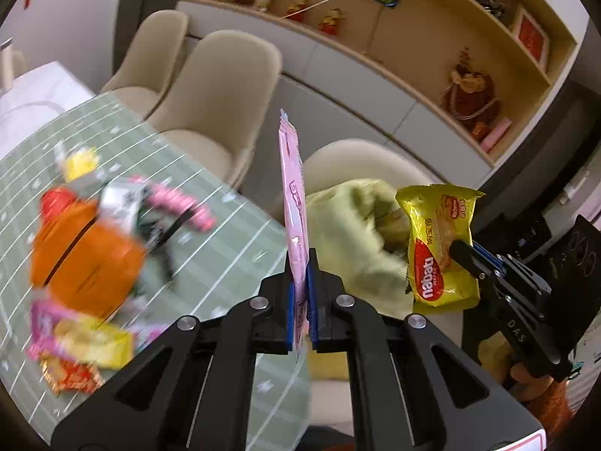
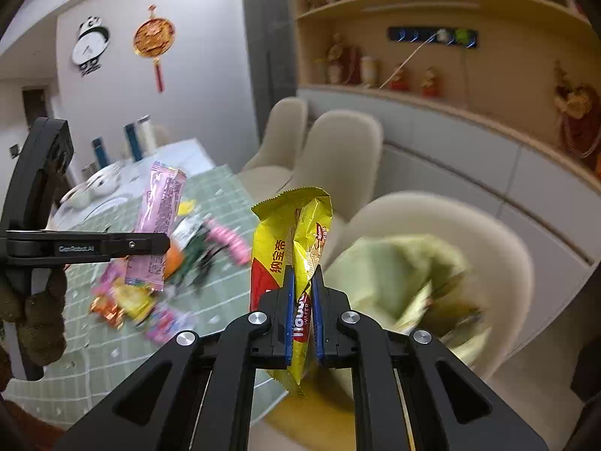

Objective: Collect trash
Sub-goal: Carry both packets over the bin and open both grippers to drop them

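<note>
My left gripper [image 1: 301,259] is shut on a pink wrapper [image 1: 292,173], held edge-on above the table's edge; it also shows in the right wrist view [image 2: 157,221]. My right gripper [image 2: 302,274] is shut on a yellow Nabati wafer wrapper [image 2: 296,225], also in the left wrist view [image 1: 437,244]. Both hang near a light green bag [image 1: 349,221] lying open on a beige chair [image 2: 499,248]. A blurred pile of wrappers [image 1: 94,255] lies on the green checked tablecloth [image 1: 210,263].
Two more beige chairs [image 1: 221,101] stand along the table's far side. Bowls and bottles [image 2: 112,165] sit at the table's far end. A cabinet with shelves of ornaments [image 1: 469,94] runs along the wall behind.
</note>
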Demonstrator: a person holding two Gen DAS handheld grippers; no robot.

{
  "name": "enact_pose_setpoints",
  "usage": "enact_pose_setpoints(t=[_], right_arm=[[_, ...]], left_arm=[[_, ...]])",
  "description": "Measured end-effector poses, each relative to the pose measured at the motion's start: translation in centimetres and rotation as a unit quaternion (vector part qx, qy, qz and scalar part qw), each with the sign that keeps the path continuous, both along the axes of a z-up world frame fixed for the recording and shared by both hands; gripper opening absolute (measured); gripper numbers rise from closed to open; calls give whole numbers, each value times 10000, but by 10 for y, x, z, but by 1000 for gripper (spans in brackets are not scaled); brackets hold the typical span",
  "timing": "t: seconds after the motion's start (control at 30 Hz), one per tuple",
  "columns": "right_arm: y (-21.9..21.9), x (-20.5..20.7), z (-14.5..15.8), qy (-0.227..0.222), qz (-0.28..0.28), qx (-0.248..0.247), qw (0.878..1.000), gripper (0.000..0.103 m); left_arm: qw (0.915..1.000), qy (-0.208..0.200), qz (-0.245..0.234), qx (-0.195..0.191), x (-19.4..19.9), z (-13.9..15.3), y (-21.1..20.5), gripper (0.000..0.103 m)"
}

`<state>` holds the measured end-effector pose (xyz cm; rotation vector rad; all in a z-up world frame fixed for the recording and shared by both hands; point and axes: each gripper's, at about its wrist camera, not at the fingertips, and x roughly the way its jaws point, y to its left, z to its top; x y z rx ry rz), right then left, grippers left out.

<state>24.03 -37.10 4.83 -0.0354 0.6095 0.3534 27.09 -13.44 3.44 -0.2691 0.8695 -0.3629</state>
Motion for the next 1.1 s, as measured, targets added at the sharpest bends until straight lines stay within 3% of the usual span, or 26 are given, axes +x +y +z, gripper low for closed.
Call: enact_pose_setpoints(t=[0.2, 0.37, 0.6, 1.03, 1.1], right_arm=[[-55, 32, 10, -186, -363, -234, 9989, 10], [-107, 58, -3, 53, -771, -92, 9970, 10], [-165, 76, -25, 264, -968, 73, 9949, 10], [-209, 86, -42, 271, -922, 536, 9939, 10], [-210, 88, -46, 326, -903, 553, 9938, 10]], left_arm=[[9984, -48, -556, 11, 37, 12, -71, 5], [9942, 472, -965, 15, 70, -11, -130, 5], [9886, 1065, -1030, 251, 108, -48, -195, 5], [9820, 1501, -910, 692, 130, -67, -230, 6], [9816, 1504, -884, 776, 131, -69, -232, 14]])
